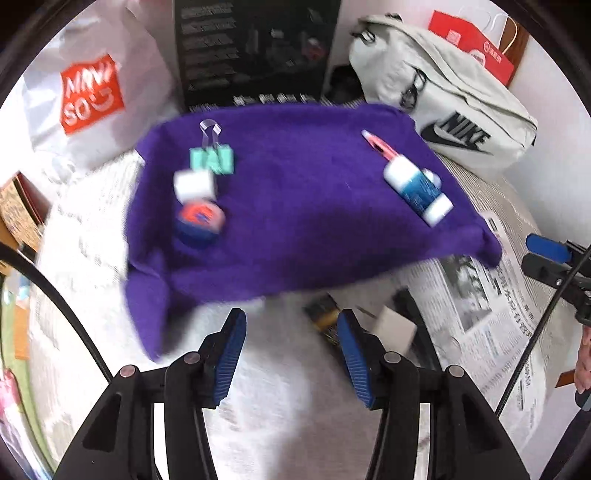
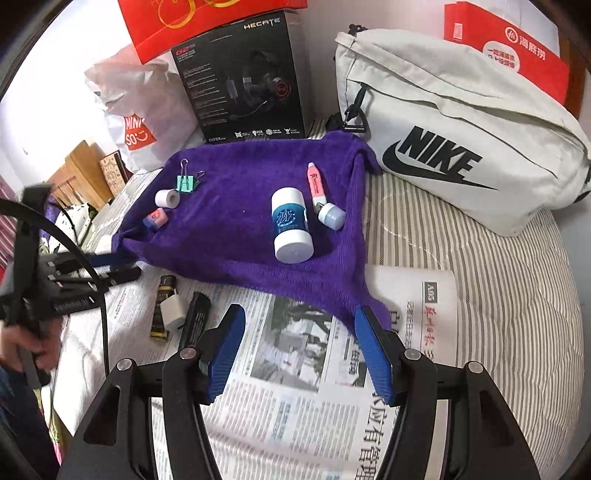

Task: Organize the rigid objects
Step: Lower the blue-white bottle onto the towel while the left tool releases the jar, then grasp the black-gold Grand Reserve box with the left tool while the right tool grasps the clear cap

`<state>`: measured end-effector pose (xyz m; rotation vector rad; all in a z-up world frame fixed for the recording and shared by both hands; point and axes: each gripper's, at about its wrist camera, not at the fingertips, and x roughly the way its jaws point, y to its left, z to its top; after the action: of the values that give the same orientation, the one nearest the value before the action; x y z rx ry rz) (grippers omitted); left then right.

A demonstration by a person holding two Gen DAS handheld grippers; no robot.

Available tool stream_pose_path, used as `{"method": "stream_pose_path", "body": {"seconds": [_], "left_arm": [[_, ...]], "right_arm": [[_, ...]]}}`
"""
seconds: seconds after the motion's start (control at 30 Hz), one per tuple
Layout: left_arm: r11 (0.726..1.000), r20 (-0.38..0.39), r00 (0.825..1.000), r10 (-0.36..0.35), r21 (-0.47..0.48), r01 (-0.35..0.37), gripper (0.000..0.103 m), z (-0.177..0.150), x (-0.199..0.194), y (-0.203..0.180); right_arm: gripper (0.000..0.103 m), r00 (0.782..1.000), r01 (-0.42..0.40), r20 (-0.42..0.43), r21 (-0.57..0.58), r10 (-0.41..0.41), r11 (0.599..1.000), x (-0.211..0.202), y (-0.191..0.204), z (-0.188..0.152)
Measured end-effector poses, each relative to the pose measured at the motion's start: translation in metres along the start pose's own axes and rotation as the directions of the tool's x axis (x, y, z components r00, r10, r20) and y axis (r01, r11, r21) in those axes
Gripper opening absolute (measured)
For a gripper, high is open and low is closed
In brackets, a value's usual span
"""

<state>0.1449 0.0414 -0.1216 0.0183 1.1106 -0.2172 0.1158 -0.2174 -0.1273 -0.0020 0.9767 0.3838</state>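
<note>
A bed covered in grey-and-white striped bedding (image 2: pixel 480 258), with sheets of newspaper (image 2: pixel 314 369) spread over it. Against a pale wall (image 2: pixel 325 22) behind stand a black headphone box (image 2: pixel 240 81), a white sports bag (image 2: pixel 454 133) and red paper bags (image 2: pixel 517 51). Soft, even light.

Motion blur smears the binder clip (image 1: pixel 211 159) and tape roll (image 1: pixel 194 184).

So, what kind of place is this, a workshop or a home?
Most likely a home, probably a bed used as a work surface. The striped quilt under the newspaper looks like bedding, and a Nike bag and a headset box lean against the wall behind the purple towel.
</note>
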Motion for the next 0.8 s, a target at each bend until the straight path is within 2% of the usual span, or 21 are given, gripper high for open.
{"method": "stream_pose_path", "body": {"seconds": [0.17,0.3,0.47,0.6,0.67,0.8], "left_arm": [[0.999,-0.037,0.999,-0.025,-0.046,0.024,0.049,-0.020,0.014,-0.012],[0.998,-0.044,0.999,-0.022,-0.060,0.019,0.049,-0.021,0.020,-0.016],[0.999,-0.050,0.998,0.043,-0.001,-0.043,0.052,-0.019,0.027,-0.029],[0.993,-0.057,0.992,0.115,0.038,-0.113,0.054,-0.024,0.026,-0.025],[0.994,-0.056,0.993,0.104,0.027,-0.102,0.054,-0.026,0.025,-0.020],[0.993,-0.043,0.994,0.103,0.063,-0.100,0.054,-0.024,0.029,-0.025]], "right_arm": [[0.063,1.000,0.009,-0.006,-0.015,-0.009,1.000,-0.009,-0.005,-0.010],[0.064,1.000,0.010,-0.010,-0.002,-0.011,1.000,-0.013,-0.011,-0.018],[0.064,1.000,-0.002,-0.025,0.008,0.002,1.000,-0.009,-0.011,-0.024],[0.064,0.999,-0.007,-0.037,-0.003,0.007,1.000,-0.005,-0.009,-0.027],[0.064,0.999,-0.017,-0.041,0.000,0.017,1.000,-0.003,-0.010,-0.029],[0.064,0.998,-0.023,-0.059,0.000,0.023,1.000,0.005,-0.011,-0.031]]}}
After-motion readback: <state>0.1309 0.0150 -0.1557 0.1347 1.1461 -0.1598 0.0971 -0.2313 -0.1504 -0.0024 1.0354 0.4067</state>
